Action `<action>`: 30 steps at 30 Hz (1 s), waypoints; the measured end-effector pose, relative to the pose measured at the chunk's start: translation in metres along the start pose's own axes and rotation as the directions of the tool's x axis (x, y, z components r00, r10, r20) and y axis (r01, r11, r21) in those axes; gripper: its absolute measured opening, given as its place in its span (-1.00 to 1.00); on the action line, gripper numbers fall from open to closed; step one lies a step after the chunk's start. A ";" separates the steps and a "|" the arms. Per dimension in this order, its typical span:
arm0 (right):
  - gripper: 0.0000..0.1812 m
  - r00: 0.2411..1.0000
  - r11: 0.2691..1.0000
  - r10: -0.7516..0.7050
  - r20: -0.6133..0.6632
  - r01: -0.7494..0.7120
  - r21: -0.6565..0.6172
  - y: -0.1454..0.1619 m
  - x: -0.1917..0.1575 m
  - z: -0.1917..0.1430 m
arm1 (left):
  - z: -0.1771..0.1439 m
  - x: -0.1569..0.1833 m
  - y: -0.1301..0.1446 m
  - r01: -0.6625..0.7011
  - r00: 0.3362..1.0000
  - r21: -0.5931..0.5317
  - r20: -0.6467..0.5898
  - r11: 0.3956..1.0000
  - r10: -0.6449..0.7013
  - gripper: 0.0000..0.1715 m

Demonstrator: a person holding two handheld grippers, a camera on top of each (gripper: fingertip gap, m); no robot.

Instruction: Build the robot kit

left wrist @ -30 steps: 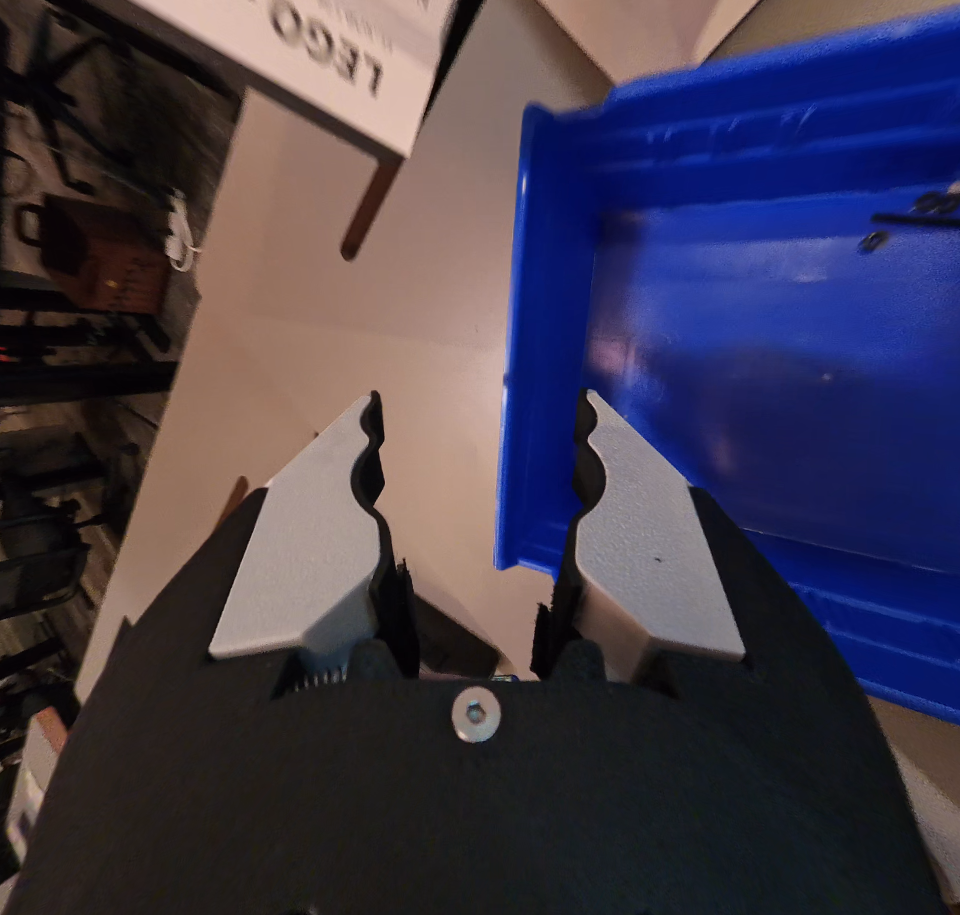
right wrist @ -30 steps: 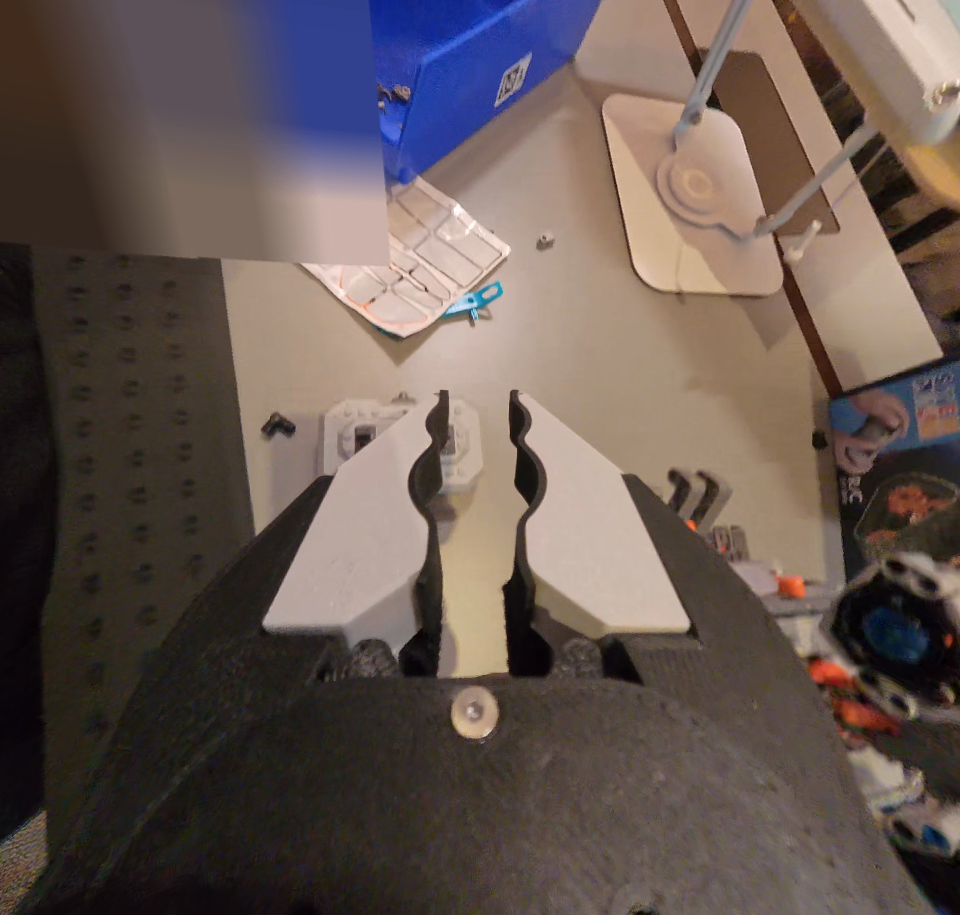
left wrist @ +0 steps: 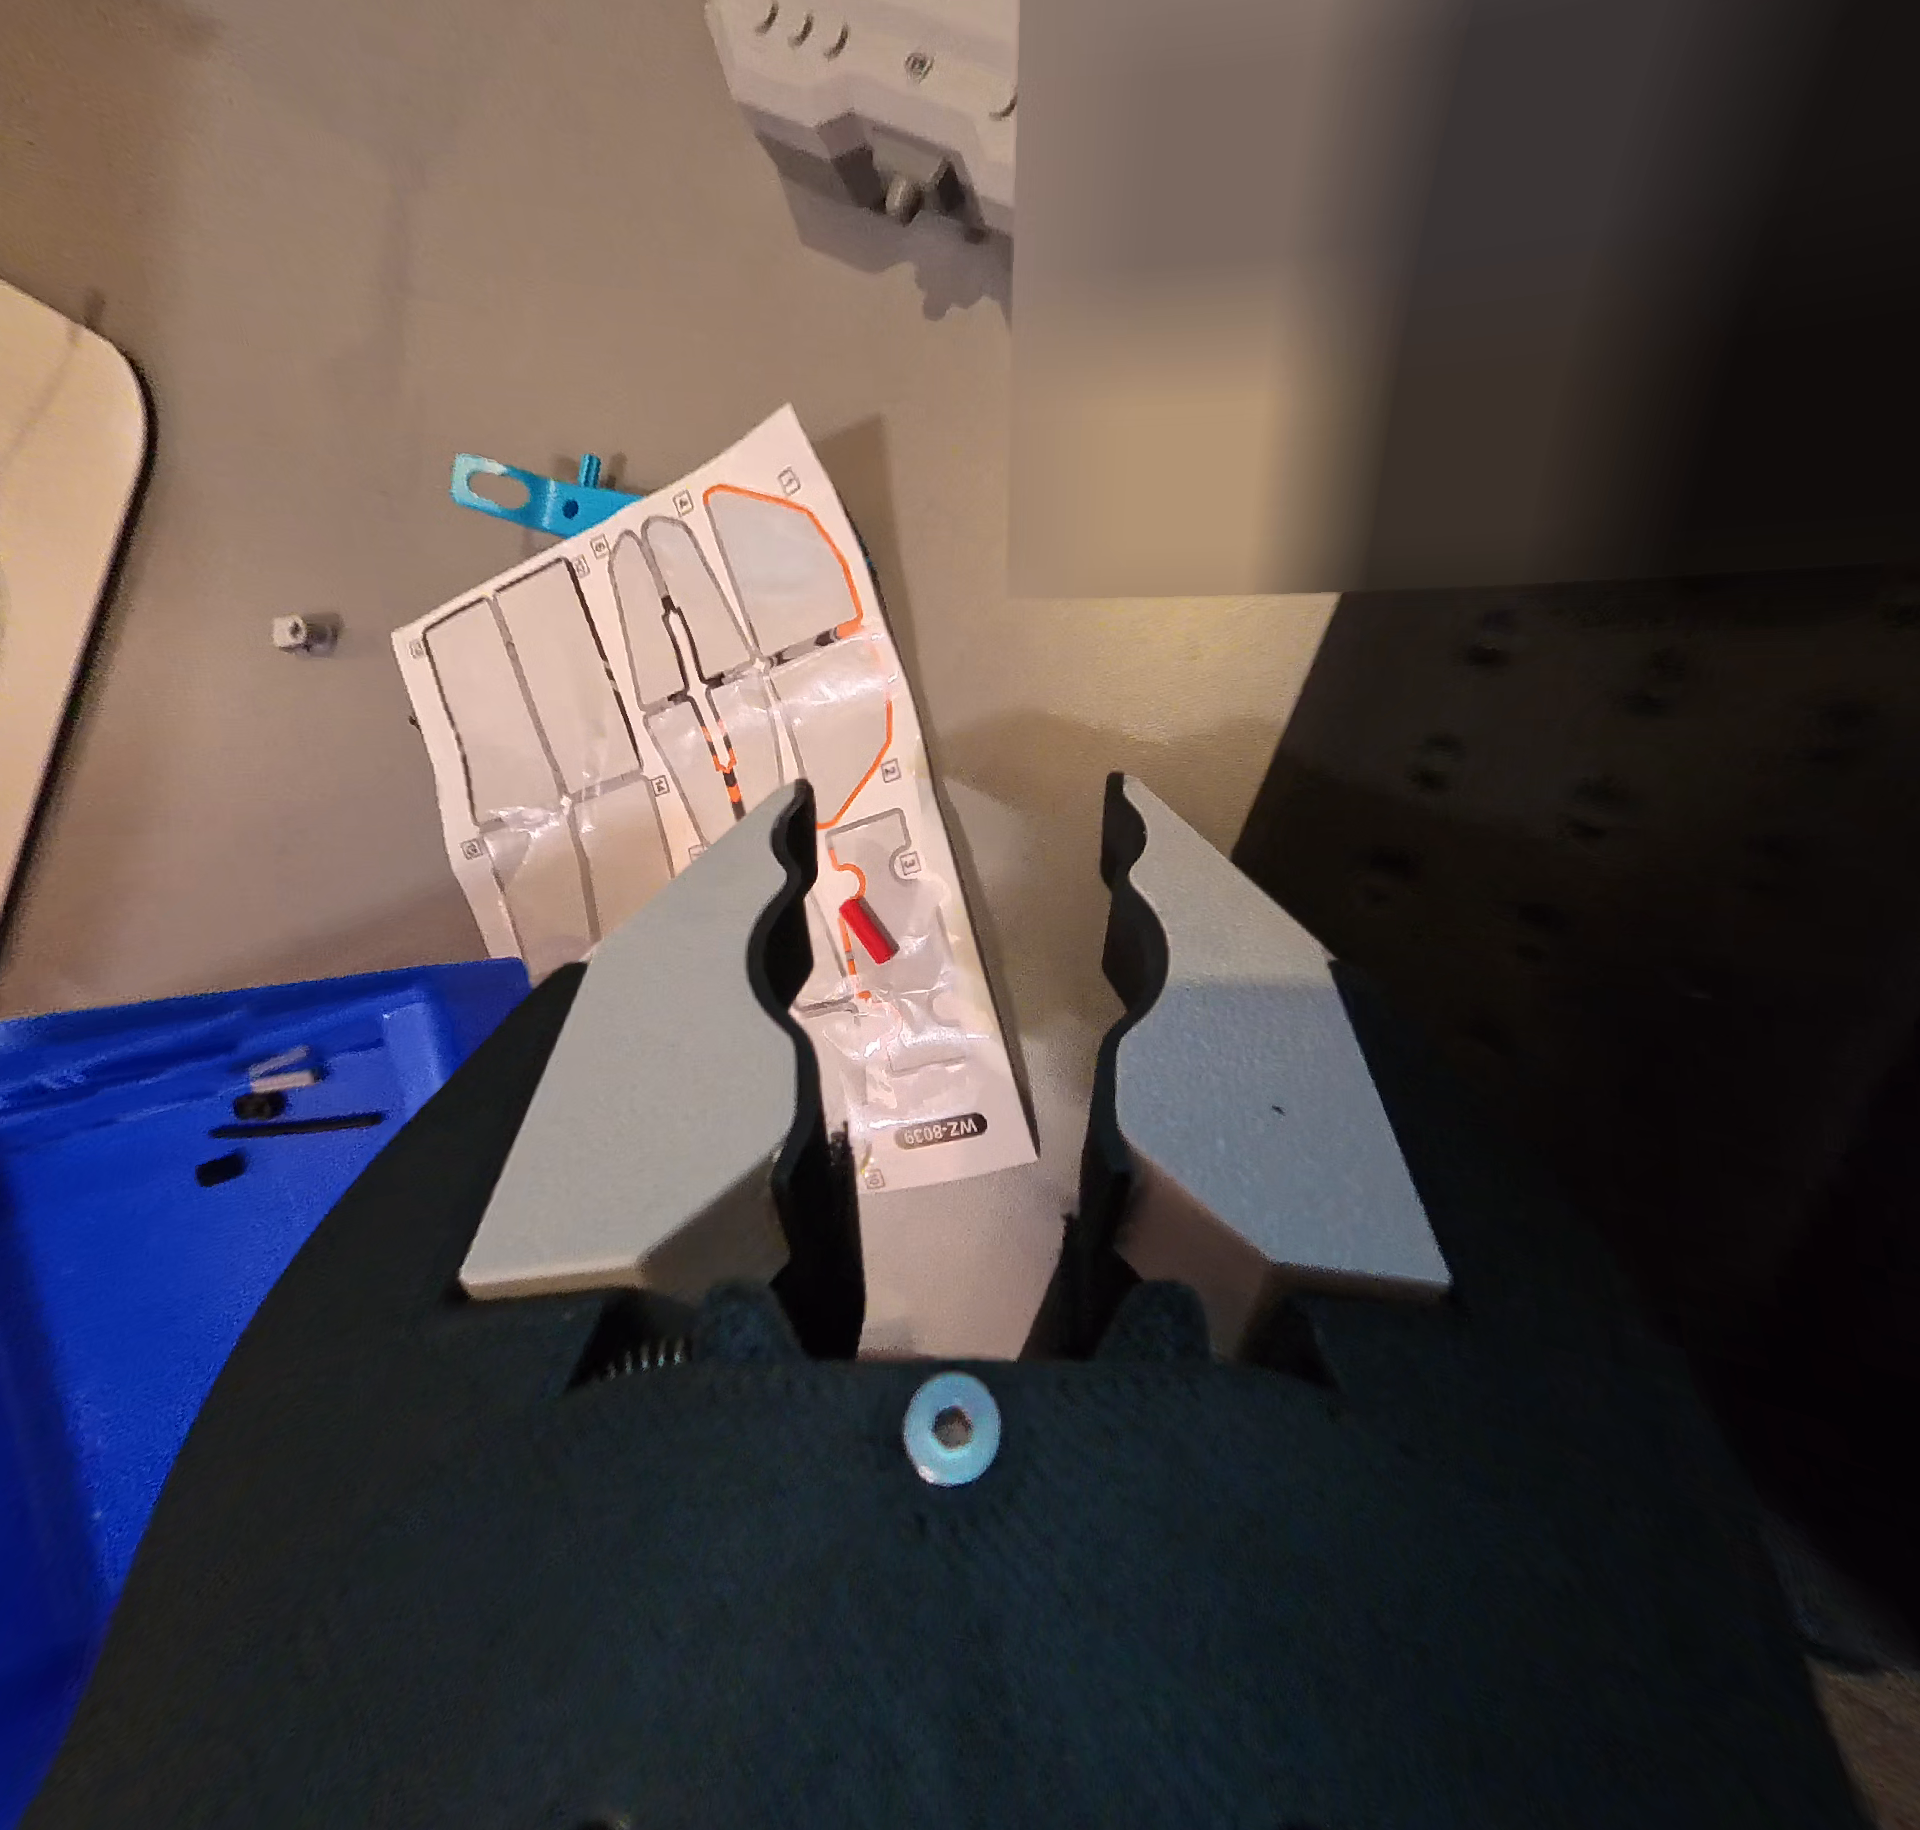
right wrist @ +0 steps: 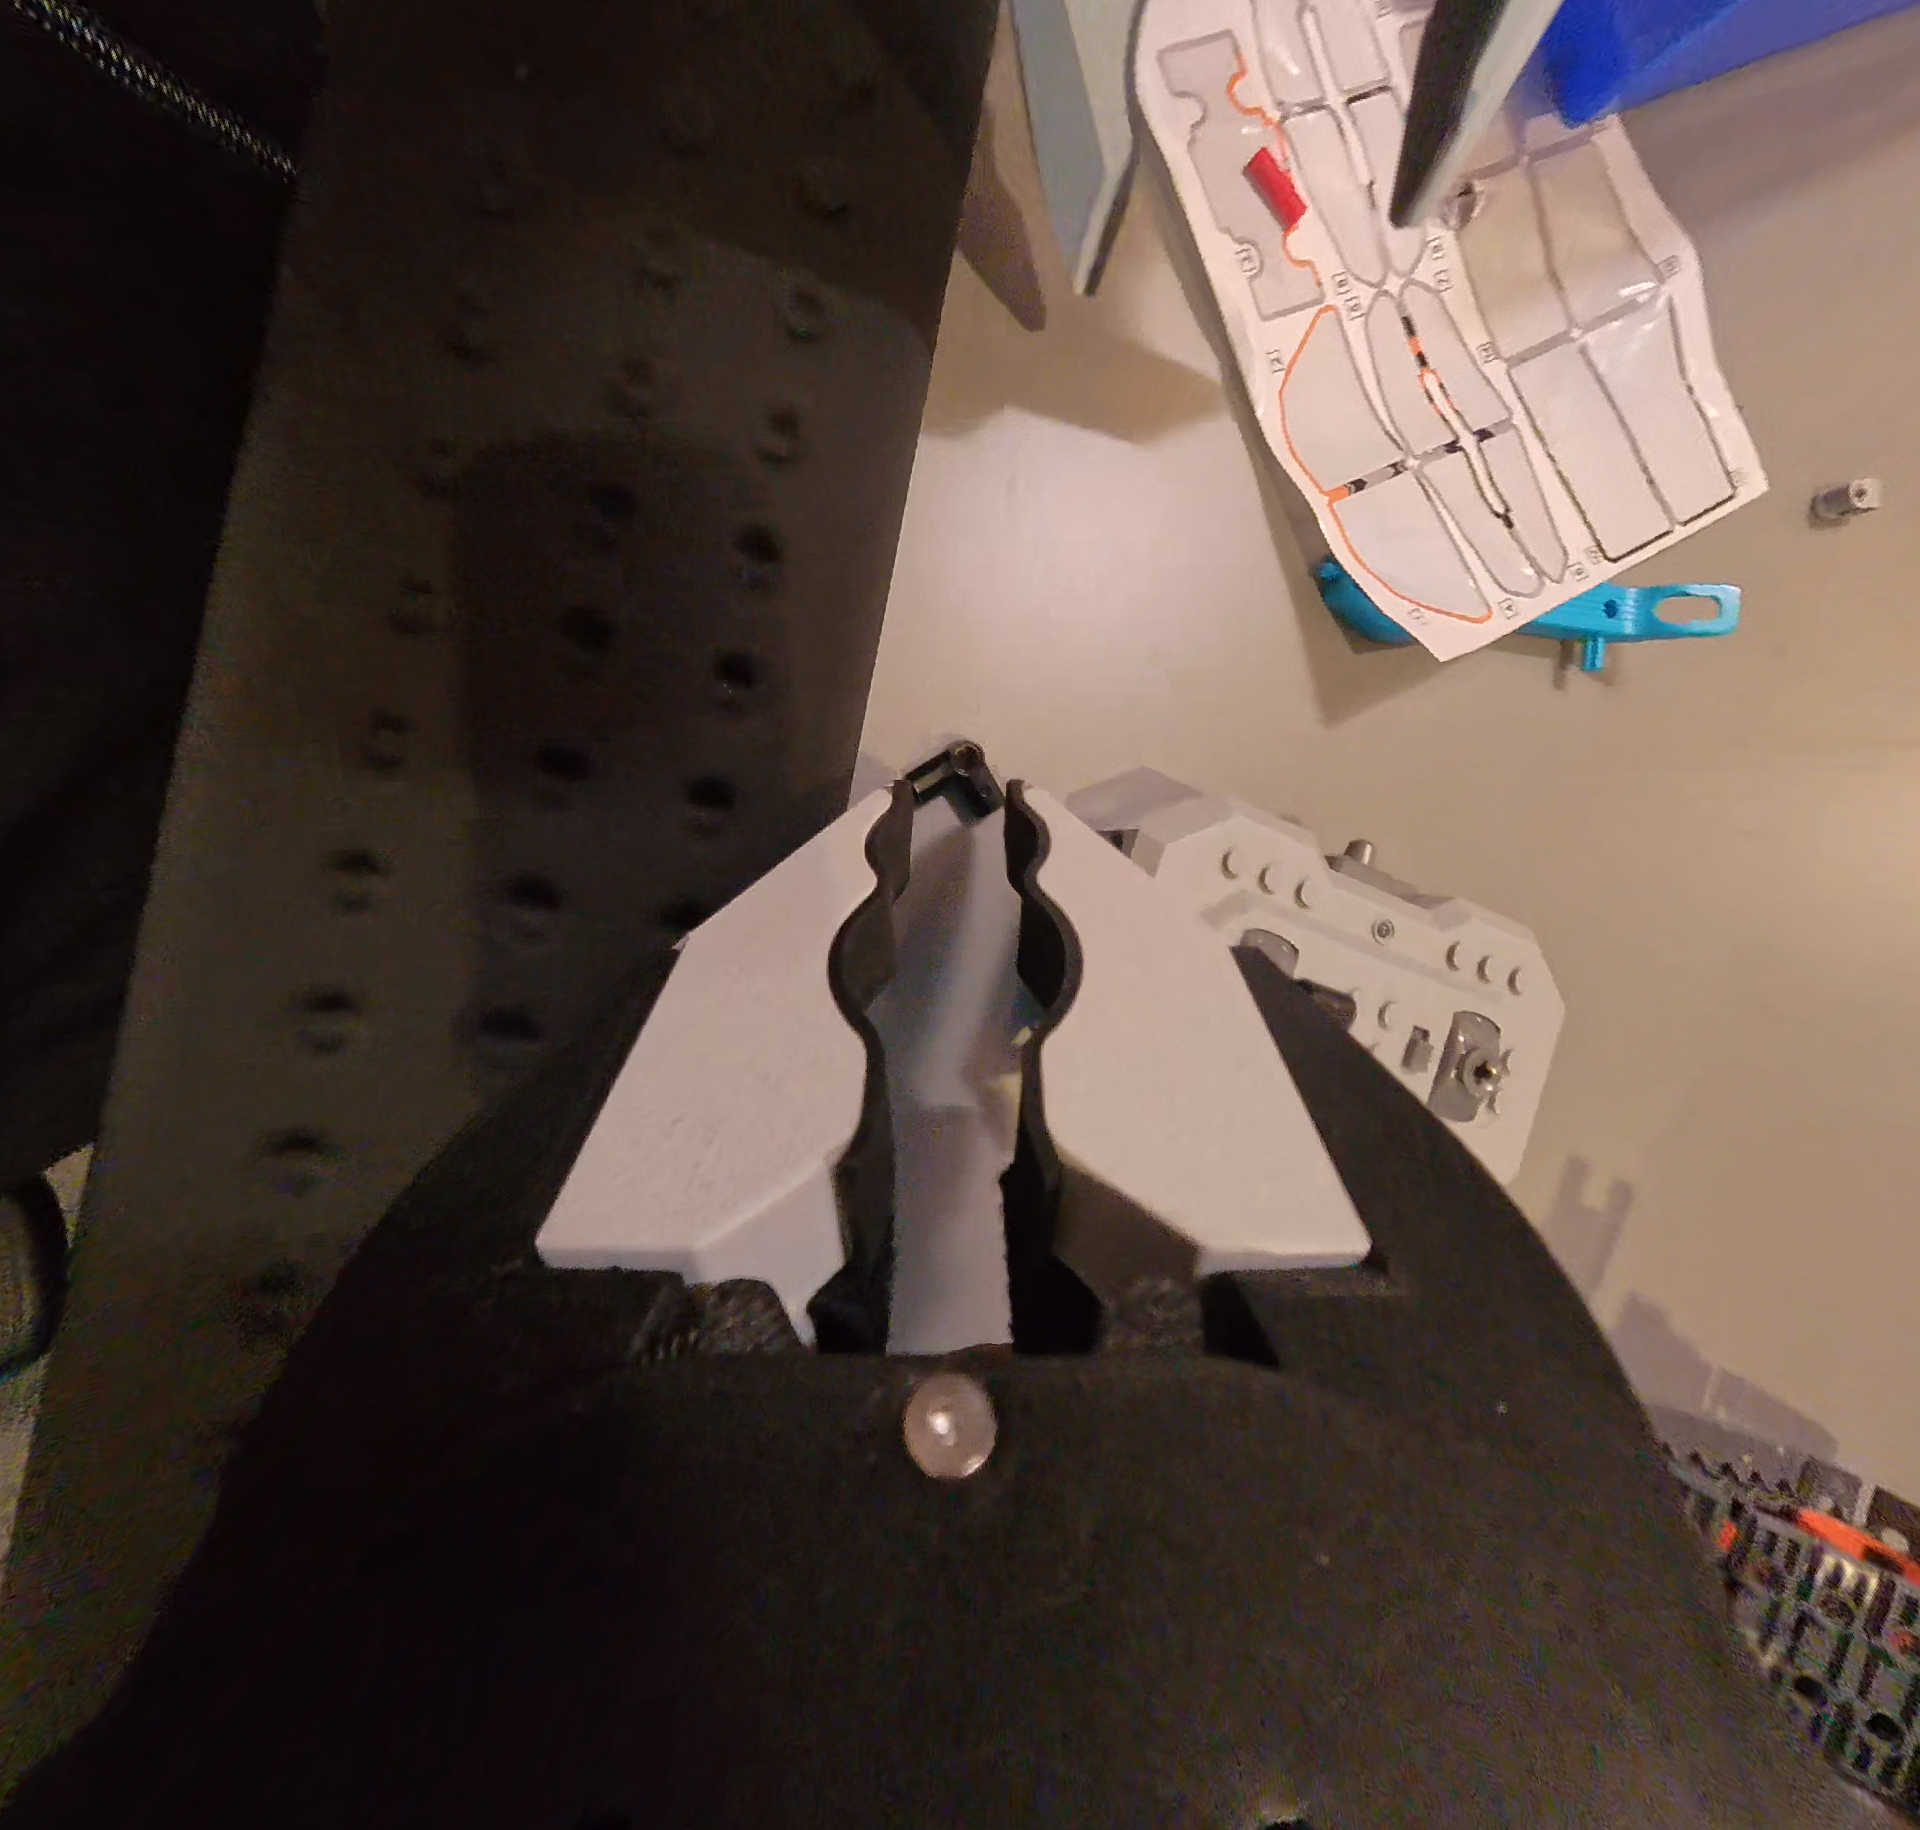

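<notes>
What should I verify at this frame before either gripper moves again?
1. Left gripper fingers spread, empty: ok.
2. Small red cylindrical peg lies on the white sticker sheet with grey outlined shapes, between the left fingers: ok.
3. Right gripper fingers nearly closed around a small black connector piece; contact: cannot tell.
4. Light grey studded brick assembly sits beside the right gripper, apart from the sheet: ok.
5. Blue plastic bin touching the left gripper: cannot tell.
</notes>
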State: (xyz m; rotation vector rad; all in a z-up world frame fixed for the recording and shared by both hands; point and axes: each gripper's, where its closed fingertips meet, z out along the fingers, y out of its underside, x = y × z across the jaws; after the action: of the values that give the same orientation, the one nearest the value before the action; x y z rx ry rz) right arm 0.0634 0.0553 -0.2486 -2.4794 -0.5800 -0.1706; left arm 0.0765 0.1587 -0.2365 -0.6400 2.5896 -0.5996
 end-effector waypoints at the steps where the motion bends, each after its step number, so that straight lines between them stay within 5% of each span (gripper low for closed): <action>1: -0.82 1.000 1.000 -0.013 0.008 0.013 -0.019 0.002 0.000 0.003 | 0.005 -0.001 0.003 0.014 1.000 -0.007 0.003 1.000 -0.014 -0.38; 9: -0.88 0.998 0.998 -0.053 0.033 0.054 -0.031 -0.001 0.002 0.010 | 0.026 -0.005 -0.002 0.118 0.993 0.052 -0.010 0.992 -0.118 -0.57; 14: -1.00 0.999 0.999 -0.009 0.051 0.007 0.038 -0.006 0.005 0.000 | 0.034 0.000 -0.009 0.145 0.989 0.087 0.003 0.986 -0.146 -1.00; 19: -1.00 0.999 0.995 0.025 0.044 -0.028 0.091 -0.012 0.015 -0.015 | 0.032 -0.016 -0.009 0.097 0.982 0.091 0.151 0.991 -0.110 -0.99; 22: -1.00 0.999 0.993 0.038 0.023 -0.040 0.114 -0.015 0.023 -0.022 | 0.029 -0.030 -0.007 0.107 0.968 0.060 0.221 0.992 -0.118 -0.48; 24: -1.00 0.999 0.992 0.041 0.004 -0.042 0.115 -0.015 0.029 -0.023 | 0.031 -0.042 -0.006 0.106 0.954 0.043 0.276 0.993 -0.113 -0.46; 30: -1.00 0.999 0.988 0.054 0.010 -0.054 0.142 -0.015 0.027 -0.022 | 0.047 -0.048 -0.006 0.156 0.947 0.045 0.278 0.987 -0.162 -1.00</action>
State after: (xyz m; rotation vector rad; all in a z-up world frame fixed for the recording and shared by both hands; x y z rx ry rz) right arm 0.0815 0.0640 -0.2167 -2.3548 -0.5088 -0.0971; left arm 0.1396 0.1642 -0.2590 -0.8661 2.2792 -0.5423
